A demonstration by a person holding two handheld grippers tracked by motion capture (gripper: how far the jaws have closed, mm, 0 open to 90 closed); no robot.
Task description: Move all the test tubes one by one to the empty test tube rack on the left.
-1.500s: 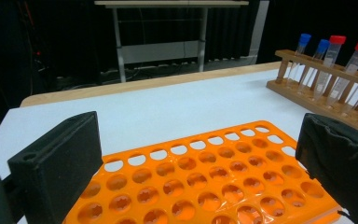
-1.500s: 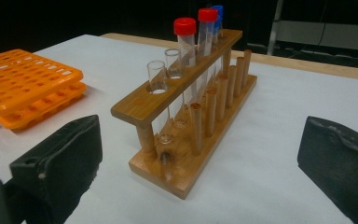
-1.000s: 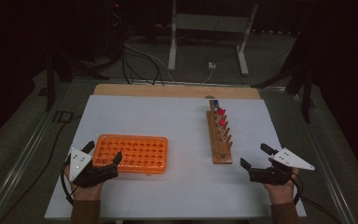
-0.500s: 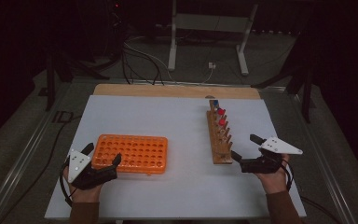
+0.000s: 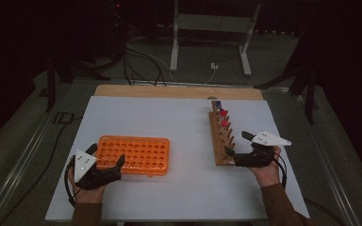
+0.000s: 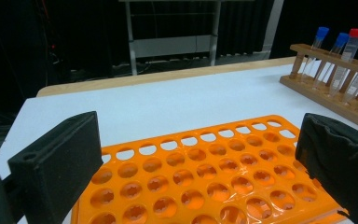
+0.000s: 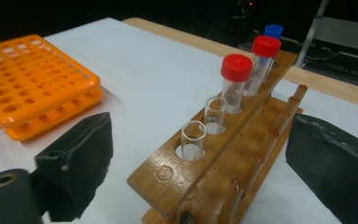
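While the orange tray (image 5: 133, 154) waits between the left tongs (image 5: 107, 163), apart, the right tongs (image 7: 200, 163) have been closing a bit around the wood rack (image 7: 223, 154). Line up with one open tube (image 7: 193, 140), then pinch gently.

In the lower left of the high view, the left hand (image 5: 87, 188) is holding the left black two-jaw gripper (image 5: 107, 160) low, its jaws standing wide apart. At the lower right, the right hand (image 5: 265, 172) is pointing the right black two-jaw gripper (image 5: 236, 144) leftward; its jaws, gripping nothing, have just been closing slightly.
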